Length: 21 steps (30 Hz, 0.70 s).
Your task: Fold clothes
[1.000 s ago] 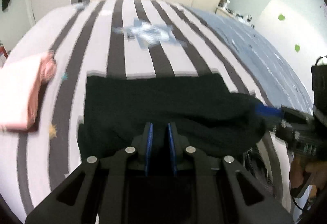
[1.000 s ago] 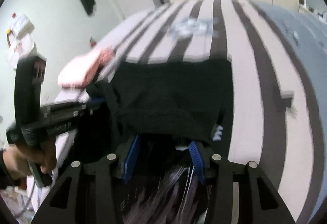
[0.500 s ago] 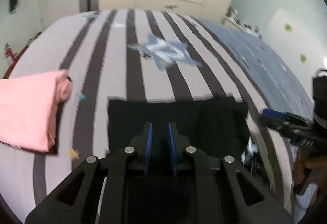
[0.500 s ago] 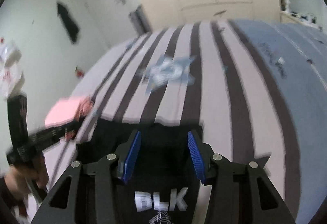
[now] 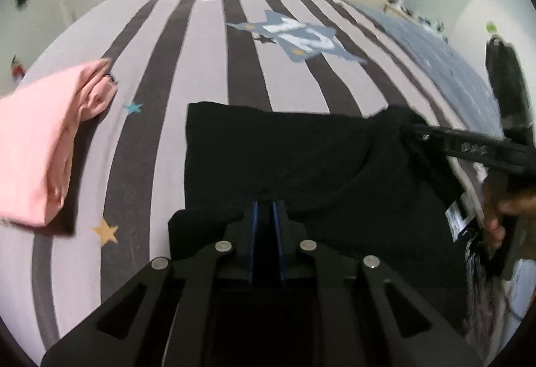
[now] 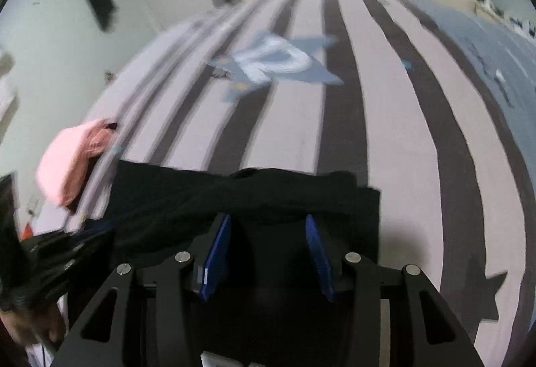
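I am working the black garment (image 5: 284,159), which is lying on the striped bed (image 5: 207,72) near its front edge, partly folded over itself. My left gripper (image 5: 264,216) is nearly shut, its jaws closing on a pinch of the black cloth's near edge. My right gripper (image 6: 268,243) is partway open and closing, with black cloth between the pads; whether they are pressing it yet I cannot tell. A pink garment (image 5: 37,146) is already sitting folded to the left, so I judge this fold is midway, with flattening left.

text: "12" | on: blue star print (image 5: 298,40) | surface: striped bed cover (image 5: 207,72) | other text: unreadable
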### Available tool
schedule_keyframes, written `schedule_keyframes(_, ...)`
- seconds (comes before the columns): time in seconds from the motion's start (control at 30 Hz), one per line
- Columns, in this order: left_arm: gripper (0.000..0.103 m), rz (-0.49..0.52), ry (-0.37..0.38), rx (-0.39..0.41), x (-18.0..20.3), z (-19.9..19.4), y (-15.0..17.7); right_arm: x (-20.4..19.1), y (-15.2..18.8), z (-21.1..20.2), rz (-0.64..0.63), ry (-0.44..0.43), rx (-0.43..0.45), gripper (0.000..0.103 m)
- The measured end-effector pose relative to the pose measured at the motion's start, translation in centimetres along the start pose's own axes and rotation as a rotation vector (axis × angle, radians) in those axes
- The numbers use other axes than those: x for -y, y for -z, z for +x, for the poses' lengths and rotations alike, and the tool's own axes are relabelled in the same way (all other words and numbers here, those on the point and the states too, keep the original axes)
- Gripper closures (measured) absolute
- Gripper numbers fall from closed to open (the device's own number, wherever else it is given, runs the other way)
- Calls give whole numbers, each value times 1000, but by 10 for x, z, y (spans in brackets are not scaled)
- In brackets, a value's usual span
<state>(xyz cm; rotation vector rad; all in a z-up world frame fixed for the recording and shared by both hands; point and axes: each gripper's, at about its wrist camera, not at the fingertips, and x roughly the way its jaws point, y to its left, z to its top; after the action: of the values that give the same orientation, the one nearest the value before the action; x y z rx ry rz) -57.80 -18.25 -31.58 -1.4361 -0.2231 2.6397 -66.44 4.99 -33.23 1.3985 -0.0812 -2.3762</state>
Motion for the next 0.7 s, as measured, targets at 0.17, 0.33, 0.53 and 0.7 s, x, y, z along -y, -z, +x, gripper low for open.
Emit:
schedule_keyframes(0.17, 93, -174, 37, 49, -19, -21, -2, 9, -8, -6, 16, -23, 15, 73)
schedule_keyframes(0.33, 90, 60, 24, 113, 30, -46, -4, 33, -10, -32, 114, -98, 34, 70)
schedule_keyframes(0.53, 90, 283, 114, 12, 86, -7, -5, 20, 12, -62, 62, -89, 61, 70)
schedule_keyframes(0.7, 90, 193, 60, -35, 76, 31, -19, 1, 46, -60, 23, -104, 30, 70)
